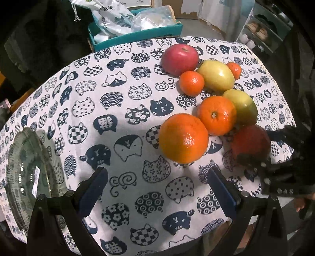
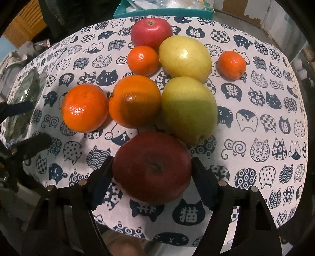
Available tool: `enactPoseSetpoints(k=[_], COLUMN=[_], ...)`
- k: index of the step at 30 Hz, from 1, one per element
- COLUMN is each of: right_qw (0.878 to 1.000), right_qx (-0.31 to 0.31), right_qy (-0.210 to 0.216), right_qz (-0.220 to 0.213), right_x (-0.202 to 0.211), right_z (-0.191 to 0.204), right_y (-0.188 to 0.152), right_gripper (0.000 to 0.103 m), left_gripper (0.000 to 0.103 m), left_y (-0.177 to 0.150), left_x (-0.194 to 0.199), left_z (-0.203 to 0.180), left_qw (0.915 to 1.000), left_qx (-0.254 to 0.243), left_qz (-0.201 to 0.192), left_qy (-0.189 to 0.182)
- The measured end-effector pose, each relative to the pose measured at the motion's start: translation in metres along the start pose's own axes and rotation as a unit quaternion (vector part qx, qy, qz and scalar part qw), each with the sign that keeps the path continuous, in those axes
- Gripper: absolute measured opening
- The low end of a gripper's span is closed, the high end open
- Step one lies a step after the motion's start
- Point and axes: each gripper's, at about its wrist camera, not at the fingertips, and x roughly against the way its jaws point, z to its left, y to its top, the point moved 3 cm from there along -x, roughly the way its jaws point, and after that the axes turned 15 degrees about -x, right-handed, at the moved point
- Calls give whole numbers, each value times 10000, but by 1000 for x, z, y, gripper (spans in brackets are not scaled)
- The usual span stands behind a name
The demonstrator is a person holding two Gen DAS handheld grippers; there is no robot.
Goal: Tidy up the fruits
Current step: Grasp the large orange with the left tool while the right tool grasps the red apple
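Fruits lie clustered on the worktop, toward its right side as the left wrist view shows it. The right tool stands with its jaws wide on either side of a dark red apple, the nearest fruit; its left pad looks to touch the skin and the right one sits just beside it, though a firm grip cannot be told. Crowding that apple from behind are a green pear, touching or nearly so, and two large oranges side by side. Farther back sit a second yellow-green pear, a small mandarin against it, another mandarin apart on the right, and a second red apple at the far edge.

The left tool hangs spread wide over bare cloth, holding nothing, near the closest orange. A ribbed glass plate rests at the left edge of the worktop, well apart from the fruit.

A white cloth printed with navy cat faces covers the round worktop. Beyond it stands a teal box stuffed with plastic bags, and shelving on the right
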Motion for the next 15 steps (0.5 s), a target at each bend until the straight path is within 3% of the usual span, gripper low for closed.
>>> enactPoseSetpoints(k=[15], right_qw=[9961], right_qx=[-692], right_qy=[67], right_qz=[-535], right_x=[43], right_z=[-51], right_y=[-3], right_gripper=[77], left_gripper=[102], left_y=[26], left_x=[-36], left_z=[-14], left_qw=[9998], left_qx=[-98], left_qz=[157], left_qy=[-110])
